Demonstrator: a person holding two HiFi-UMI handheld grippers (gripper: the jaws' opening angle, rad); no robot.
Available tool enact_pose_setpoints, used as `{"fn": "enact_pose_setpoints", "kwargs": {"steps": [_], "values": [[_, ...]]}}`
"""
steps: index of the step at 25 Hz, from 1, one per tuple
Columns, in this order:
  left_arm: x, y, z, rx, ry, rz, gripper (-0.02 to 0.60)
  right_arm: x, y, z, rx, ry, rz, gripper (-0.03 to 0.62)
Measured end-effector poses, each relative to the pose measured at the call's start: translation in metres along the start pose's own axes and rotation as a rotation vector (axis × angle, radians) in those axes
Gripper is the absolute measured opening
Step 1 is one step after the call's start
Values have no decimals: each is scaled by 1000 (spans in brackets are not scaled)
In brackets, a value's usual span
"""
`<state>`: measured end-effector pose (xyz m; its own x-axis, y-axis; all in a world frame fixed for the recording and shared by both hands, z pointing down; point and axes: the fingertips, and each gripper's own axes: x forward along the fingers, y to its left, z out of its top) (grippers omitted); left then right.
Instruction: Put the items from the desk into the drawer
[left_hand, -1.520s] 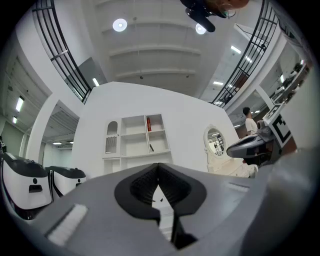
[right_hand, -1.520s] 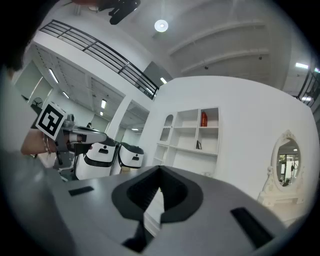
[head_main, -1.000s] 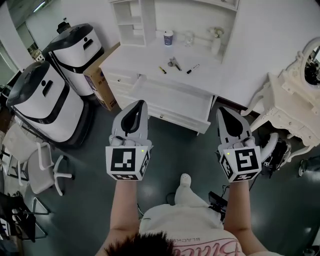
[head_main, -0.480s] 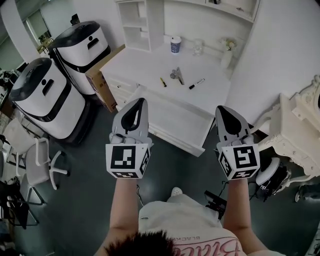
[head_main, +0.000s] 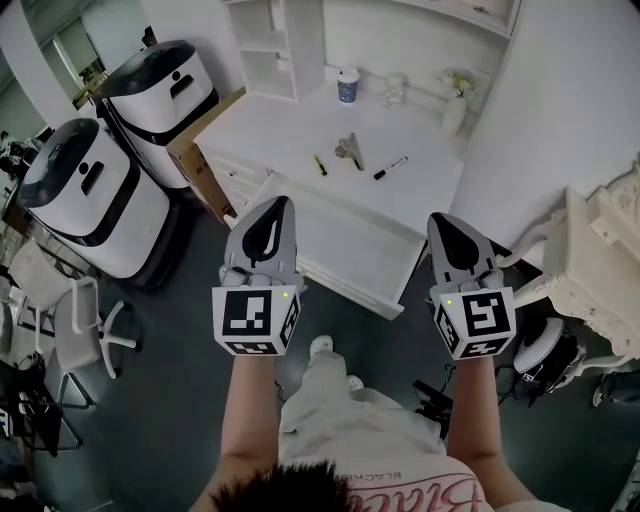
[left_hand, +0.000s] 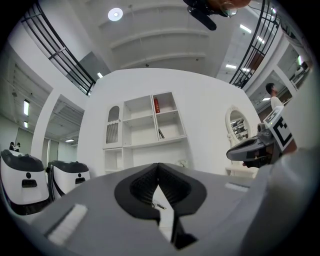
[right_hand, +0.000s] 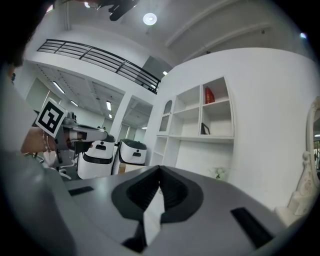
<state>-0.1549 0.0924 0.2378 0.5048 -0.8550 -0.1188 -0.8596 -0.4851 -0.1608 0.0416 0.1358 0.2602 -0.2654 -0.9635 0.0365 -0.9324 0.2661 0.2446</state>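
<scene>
The left gripper and the right gripper were held side by side before the white desk, each with its jaws pressed together and nothing gripped between them. A yellow pen, a metal tool and a black marker were seen lying near one another on the desktop. The drawer was found pulled open below the desk's front edge, between the two grippers.

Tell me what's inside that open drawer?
Only a bare white bottom shows in the drawer; nothing lies there. The left gripper covers its left end, and the desk hides its back.
</scene>
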Motion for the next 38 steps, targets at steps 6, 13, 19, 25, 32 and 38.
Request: {"fn": "enact_pose_setpoints", "kwargs": {"steps": [6,13,19,25,32,38], "values": [[24,4,-19,-8,26,-9,9,19,-10,-17,11,27,-10,8],[71,19,-41,-29,45,-2,9,61,-29,-36,9,62,-8,8],[125,46,-63,-56,66,36,9,119,-53,-47,10,85,-4,8],[178,68,-91,-83,122,33,9,172,-73,-57,15,118,0,8],[224,79,-125,-119,189,-8,119,218,-85,-75,30,163,8,8],[249,88,-157,-140,268,-3,147,246,-89,-88,34,198,27,8]]}}
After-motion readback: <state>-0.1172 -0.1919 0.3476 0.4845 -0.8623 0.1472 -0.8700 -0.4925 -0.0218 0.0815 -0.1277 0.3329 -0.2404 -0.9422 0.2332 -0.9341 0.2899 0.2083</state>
